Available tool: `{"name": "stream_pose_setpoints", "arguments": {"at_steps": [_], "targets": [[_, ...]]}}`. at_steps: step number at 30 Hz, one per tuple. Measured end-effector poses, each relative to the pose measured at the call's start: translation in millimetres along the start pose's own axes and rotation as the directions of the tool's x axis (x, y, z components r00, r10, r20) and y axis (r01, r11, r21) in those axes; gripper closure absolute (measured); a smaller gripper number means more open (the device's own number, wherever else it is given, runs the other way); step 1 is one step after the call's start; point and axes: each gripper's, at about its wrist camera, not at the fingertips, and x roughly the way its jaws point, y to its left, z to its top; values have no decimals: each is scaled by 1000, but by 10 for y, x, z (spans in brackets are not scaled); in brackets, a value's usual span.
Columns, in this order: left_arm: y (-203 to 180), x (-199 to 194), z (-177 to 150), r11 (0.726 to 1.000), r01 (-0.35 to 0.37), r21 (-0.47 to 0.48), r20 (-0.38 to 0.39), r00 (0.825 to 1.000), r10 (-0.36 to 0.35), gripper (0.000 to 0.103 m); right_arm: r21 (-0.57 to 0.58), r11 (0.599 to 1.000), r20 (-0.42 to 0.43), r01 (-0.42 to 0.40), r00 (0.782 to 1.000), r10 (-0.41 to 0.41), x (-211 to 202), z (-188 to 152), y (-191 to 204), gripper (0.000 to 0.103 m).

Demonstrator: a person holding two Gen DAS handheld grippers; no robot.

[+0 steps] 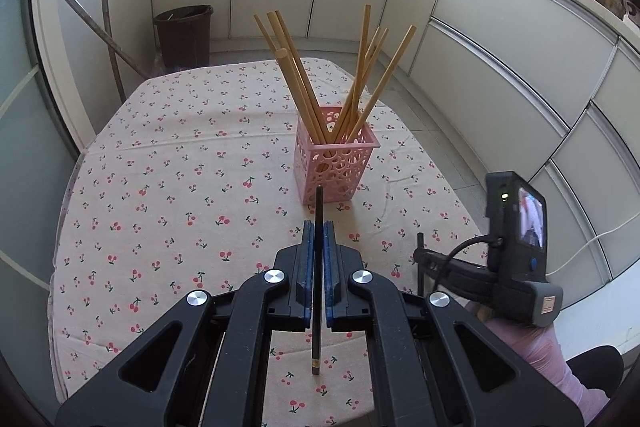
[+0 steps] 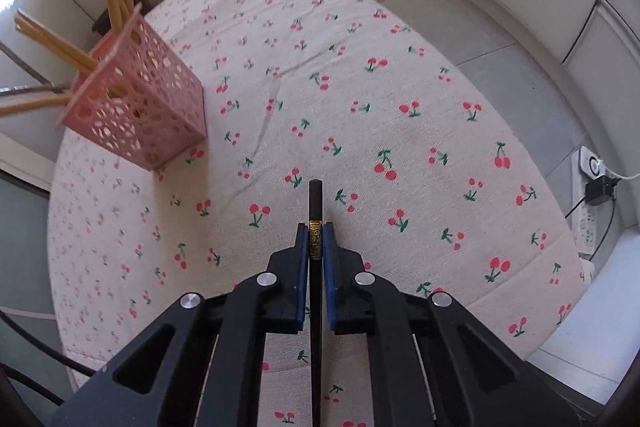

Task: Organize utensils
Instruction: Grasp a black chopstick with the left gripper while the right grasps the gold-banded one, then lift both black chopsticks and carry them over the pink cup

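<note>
Left hand-held gripper [image 1: 319,227] clamps a black chopstick [image 1: 318,211], the pink basket [image 1: 336,163] of wooden chopsticks [image 1: 304,83] just ahead on the tabletop [image 1: 180,167]. Right hand-held gripper [image 2: 315,227] pinches another black chopstick [image 2: 315,201]; that basket [image 2: 140,107] stands ahead to its left.

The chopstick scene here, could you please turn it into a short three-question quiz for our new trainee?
1. True or false: the left gripper and the right gripper each clamp a black chopstick.
2. What stands in the pink holder? A) spoons B) wooden chopsticks C) forks
3. Fill in: the holder rests on a cloth printed with ____.

Key: 1 true; 2 B; 3 cherries.
</note>
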Motion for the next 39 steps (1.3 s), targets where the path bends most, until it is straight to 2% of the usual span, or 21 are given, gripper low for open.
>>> {"name": "stream_pose_setpoints", "arguments": {"at_steps": [6, 16, 30, 35, 39], "targets": [[-1, -99, 27, 1000, 16, -14, 33, 999, -16, 99, 27, 997, 84, -67, 994, 65, -354, 9, -135, 96], [-74, -248, 47, 999, 29, -17, 82, 996, -28, 99, 48, 985, 193, -167, 969, 155, -837, 64, -365, 96], [-15, -542, 26, 997, 28, -67, 122, 992, -20, 99, -14, 952, 320, -306, 900, 294, -1515, 59, -459, 96], [-43, -741, 193, 998, 16, -63, 155, 988, -6, 99, -7, 931, 349, -366, 871, 345, -1683, 91, -539, 96], [-103, -912, 395, 998, 19, -61, 205, 979, -6, 99, -6, 919, 356, -395, 857, 371, -1745, 103, -586, 96]]}}
